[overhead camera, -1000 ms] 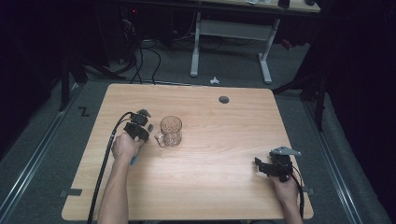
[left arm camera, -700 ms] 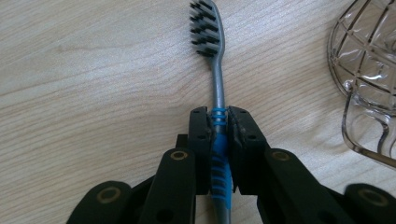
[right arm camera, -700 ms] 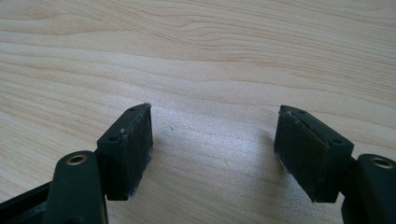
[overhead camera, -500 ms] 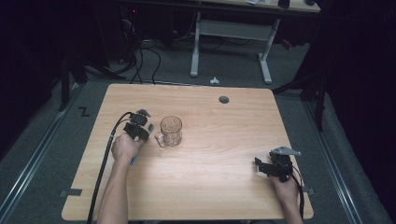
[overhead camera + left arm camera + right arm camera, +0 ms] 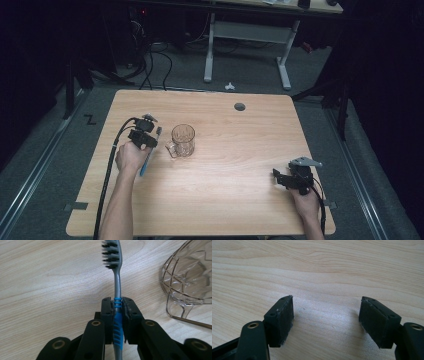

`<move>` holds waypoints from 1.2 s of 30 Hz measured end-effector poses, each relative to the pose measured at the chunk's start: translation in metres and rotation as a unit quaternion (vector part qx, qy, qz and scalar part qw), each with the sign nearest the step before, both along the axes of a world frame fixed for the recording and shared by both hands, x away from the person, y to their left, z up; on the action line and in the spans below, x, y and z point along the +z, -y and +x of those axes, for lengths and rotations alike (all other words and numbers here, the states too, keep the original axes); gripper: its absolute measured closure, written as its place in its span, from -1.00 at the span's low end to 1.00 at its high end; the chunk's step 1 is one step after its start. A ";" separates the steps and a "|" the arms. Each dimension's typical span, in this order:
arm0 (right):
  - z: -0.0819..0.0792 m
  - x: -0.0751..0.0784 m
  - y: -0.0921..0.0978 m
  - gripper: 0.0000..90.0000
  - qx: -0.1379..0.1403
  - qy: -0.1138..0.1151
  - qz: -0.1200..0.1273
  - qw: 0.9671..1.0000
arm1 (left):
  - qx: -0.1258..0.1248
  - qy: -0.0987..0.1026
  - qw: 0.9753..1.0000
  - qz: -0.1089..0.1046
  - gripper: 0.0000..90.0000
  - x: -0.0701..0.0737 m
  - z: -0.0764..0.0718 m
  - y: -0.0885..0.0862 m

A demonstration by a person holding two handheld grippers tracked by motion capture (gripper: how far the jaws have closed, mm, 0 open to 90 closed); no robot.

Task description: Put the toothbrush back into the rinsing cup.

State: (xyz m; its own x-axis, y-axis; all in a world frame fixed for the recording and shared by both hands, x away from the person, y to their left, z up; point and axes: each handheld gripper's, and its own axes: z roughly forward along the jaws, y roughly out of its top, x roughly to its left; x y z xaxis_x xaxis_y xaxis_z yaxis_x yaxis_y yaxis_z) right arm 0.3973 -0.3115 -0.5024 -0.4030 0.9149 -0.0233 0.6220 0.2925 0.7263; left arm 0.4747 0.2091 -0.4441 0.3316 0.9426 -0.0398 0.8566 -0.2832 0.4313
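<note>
Seen from the high view, your left gripper [image 5: 150,138] sits at about nine o'clock on the wooden table [image 5: 235,150], and your right gripper [image 5: 281,179] rests at about four o'clock, well apart from it. Your left gripper is clamped on one toothbrush [image 5: 151,150], grey with a blue grip; from above you see it slanting from the gripper back toward your left hand [image 5: 131,156], its blue tail poking out below the hand. The left gripper view adds what the high view cannot: the jaws are pressed tight on the ribbed blue section of the toothbrush [image 5: 117,302], the grey neck rises toward twelve o'clock, and the dark bristles face left above bare wood. In that same view the glass mug [image 5: 192,277] curves in at two o'clock, just beside the toothbrush head but not touching it. The high view shows that one clear, faceted glass mug [image 5: 182,140] standing upright at your gripper's three o'clock, its handle turned toward the gripper; nothing is visible inside it. The right gripper view shows your right gripper [image 5: 327,315] with its jaws spread wide, holding nothing, with plain wood grain between and beyond them. Near the table's far edge, at about twelve o'clock, lies one small round grey cap [image 5: 240,106].
</note>
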 end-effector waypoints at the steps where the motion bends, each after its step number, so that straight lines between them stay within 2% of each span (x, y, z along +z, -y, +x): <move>1: 0.000 0.000 0.000 -0.37 0.000 0.000 0.000 1.000 | -0.001 0.000 1.000 0.000 0.79 0.001 -0.001 0.000; 11: 0.000 0.000 0.000 -0.37 0.000 0.000 0.000 1.000 | 0.000 0.012 1.000 -0.009 0.79 0.009 -0.009 -0.004; 20: 0.000 0.000 0.000 -0.37 0.000 0.000 0.000 1.000 | -0.001 0.033 0.999 -0.019 0.79 0.023 -0.019 -0.005; 36: 0.000 0.000 0.000 -0.37 0.000 0.000 0.000 1.000 | -0.014 0.078 0.996 -0.039 0.79 0.044 -0.040 -0.002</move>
